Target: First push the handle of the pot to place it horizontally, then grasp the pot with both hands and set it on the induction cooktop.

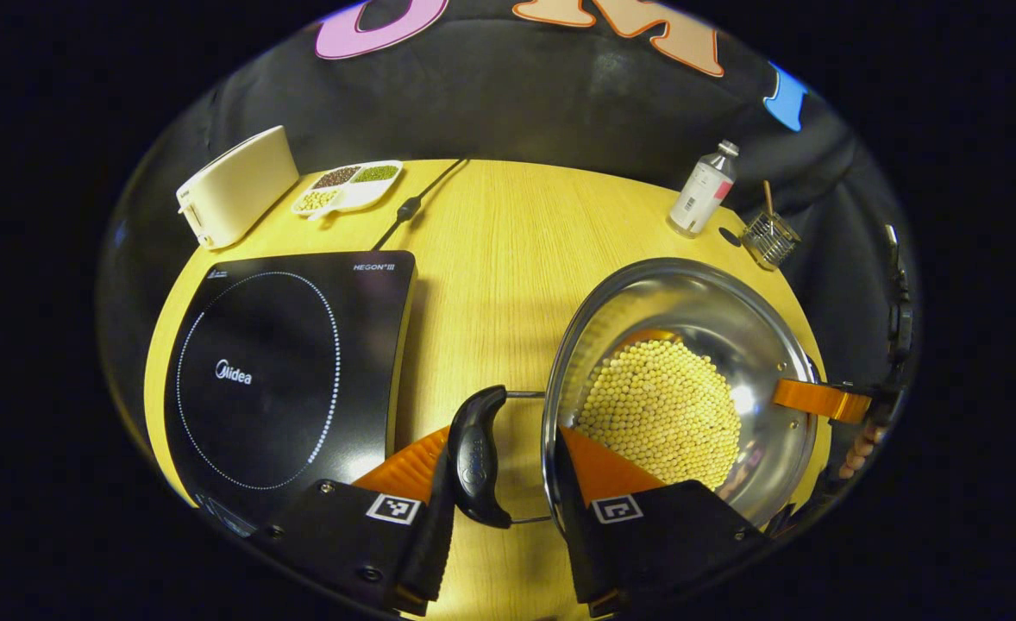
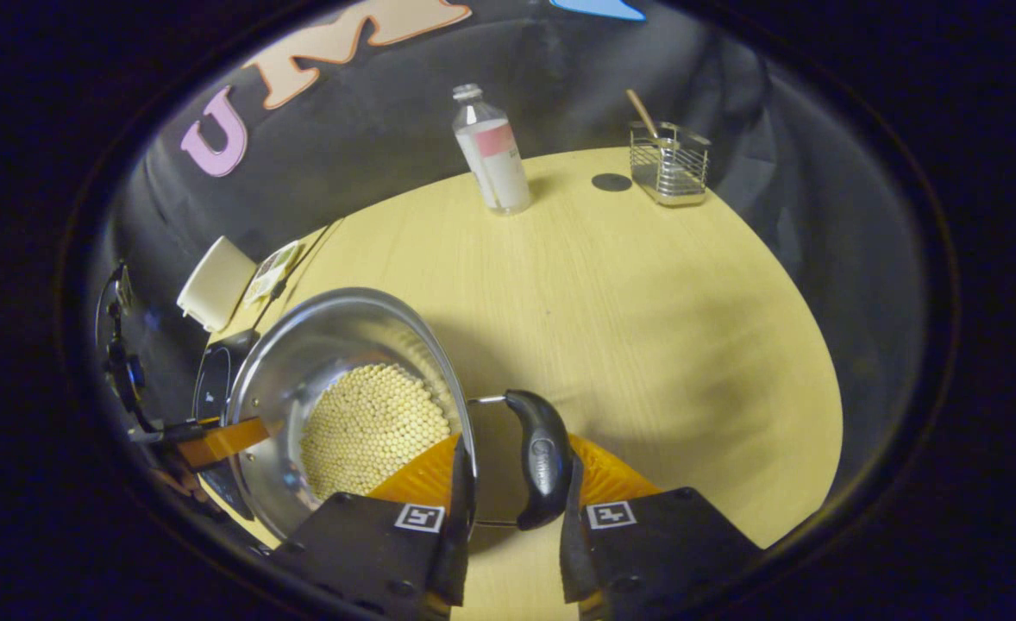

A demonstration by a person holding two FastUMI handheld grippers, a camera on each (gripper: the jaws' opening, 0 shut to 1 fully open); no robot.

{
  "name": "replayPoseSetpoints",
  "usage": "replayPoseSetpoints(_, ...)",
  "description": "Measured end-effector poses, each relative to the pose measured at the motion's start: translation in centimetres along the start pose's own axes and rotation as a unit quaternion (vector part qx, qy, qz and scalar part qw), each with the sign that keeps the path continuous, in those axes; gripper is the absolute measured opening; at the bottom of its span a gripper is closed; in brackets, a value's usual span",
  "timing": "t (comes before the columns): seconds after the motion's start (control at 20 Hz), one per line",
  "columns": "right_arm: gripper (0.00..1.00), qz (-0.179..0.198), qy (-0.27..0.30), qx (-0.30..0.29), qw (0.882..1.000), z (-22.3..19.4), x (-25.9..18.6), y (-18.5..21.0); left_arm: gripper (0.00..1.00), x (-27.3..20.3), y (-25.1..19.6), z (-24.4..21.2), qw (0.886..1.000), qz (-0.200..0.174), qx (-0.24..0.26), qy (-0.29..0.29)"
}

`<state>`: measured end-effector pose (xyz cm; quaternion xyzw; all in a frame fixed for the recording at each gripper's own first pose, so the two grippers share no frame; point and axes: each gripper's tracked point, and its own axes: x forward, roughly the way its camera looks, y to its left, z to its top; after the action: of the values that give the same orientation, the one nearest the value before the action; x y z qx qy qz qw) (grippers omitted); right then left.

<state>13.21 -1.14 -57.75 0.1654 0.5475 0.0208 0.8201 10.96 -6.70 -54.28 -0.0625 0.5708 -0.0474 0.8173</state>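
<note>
A steel pot with yellow beans in it stands on the wooden table, right of the black induction cooktop. Its black left handle sticks out level. My left gripper is closed across it, one finger outside the handle and the other inside the pot's wall. In the right gripper view the pot shows at lower left with its other handle level. There my right gripper clamps handle and rim the same way. Each gripper's finger also shows across the pot in the other's view.
At the table's back left are a cream toaster-like box and a divided dish of beans, with the cooktop's cable beside them. A bottle and a wire basket stand at the back right. The table's edge curves close behind them.
</note>
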Motion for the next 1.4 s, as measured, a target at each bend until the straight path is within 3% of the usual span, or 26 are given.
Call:
replayPoseSetpoints(0.05,0.39,0.002,-0.003,0.003,1.0,0.1,-0.6,0.4,0.58,-0.7,0.2,0.2,1.0,0.0,0.001,-0.003)
replayPoseSetpoints(0.1,0.45,0.004,-0.007,0.002,1.0,0.2,-1.2,0.8,0.58,-1.5,0.4,0.4,1.0,0.001,0.005,-0.006)
replayPoseSetpoints(0.2,0.45,0.013,-0.016,0.002,1.0,0.4,-2.4,2.1,0.58,-3.3,1.2,1.1,1.0,0.004,0.007,-0.016)
replayPoseSetpoints(0.25,0.39,0.018,-0.02,0.005,1.0,0.4,-3.0,2.8,0.58,-4.2,1.7,1.6,1.0,0.007,0.009,-0.021)
replayPoseSetpoints(0.35,0.45,0.027,-0.028,0.007,0.999,0.4,-4.1,4.6,0.58,-6.0,3.1,2.3,0.999,0.013,0.017,-0.031)
replayPoseSetpoints(0.6,0.45,0.04,-0.035,0.008,0.999,-0.3,-5.4,9.9,0.57,-9.0,7.7,2.9,0.999,0.022,0.016,-0.043)
replayPoseSetpoints(0.85,0.45,0.023,-0.039,0.012,0.999,-1.8,-5.3,16.5,0.57,-9.3,14.1,3.5,0.999,0.003,0.017,-0.042)
replayPoseSetpoints(0.9,0.39,0.015,-0.04,0.013,0.999,-2.1,-5.2,18.0,0.57,-9.1,15.6,3.6,0.999,-0.003,0.019,-0.037)
replayPoseSetpoints(1.0,0.39,0.003,-0.039,0.017,0.999,-2.8,-4.7,20.9,0.57,-8.8,18.5,4.1,0.999,-0.013,0.024,-0.032)
replayPoseSetpoints(1.05,0.45,-0.001,-0.039,0.022,0.999,-3.1,-4.3,22.2,0.57,-8.5,20.1,4.3,0.999,-0.016,0.03,-0.028)
replayPoseSetpoints(1.1,0.45,-0.006,-0.037,0.026,0.999,-3.4,-3.9,23.5,0.57,-8.3,21.5,4.5,0.999,-0.017,0.035,-0.025)
replayPoseSetpoints(1.15,0.39,-0.01,-0.035,0.029,0.999,-3.8,-3.6,24.8,0.57,-8.1,22.7,4.8,0.999,-0.018,0.039,-0.024)
replayPoseSetpoints(1.4,0.45,-0.026,-0.024,0.032,0.999,-5.2,-2.1,30.1,0.57,-7.2,28.0,5.2,0.999,-0.025,0.041,-0.016)
